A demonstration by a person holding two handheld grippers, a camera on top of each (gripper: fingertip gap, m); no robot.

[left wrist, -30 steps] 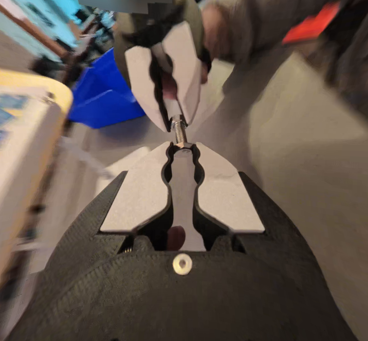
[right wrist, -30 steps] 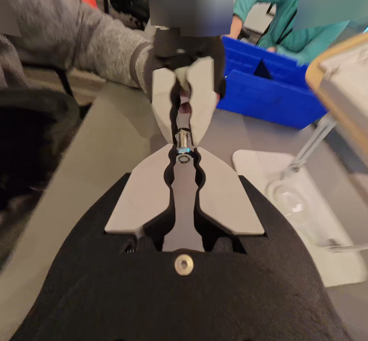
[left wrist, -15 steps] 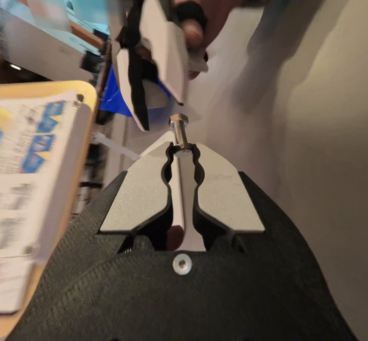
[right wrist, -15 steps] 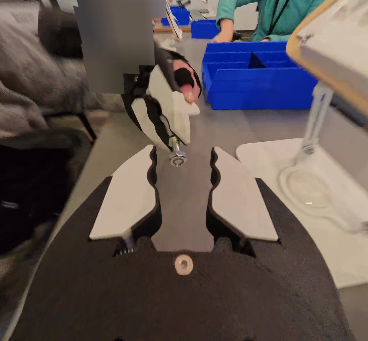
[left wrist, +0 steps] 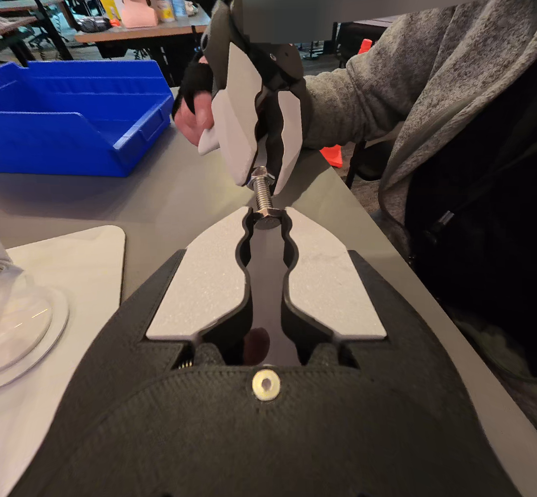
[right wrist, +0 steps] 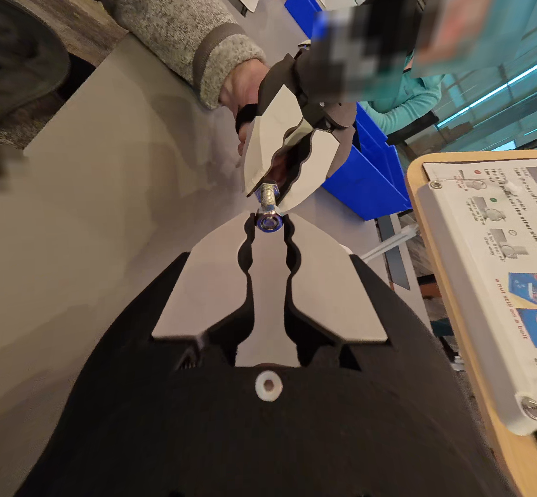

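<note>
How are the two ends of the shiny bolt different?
The bolt's head end is solid metal with a flat face; the nut end shows a ring with the thread tip in its middle. The left gripper pinches the head, while the right gripper pinches the nut. Both ends are silvery, six-sided and clamped between grey fingertips, joined by the thread.
</note>
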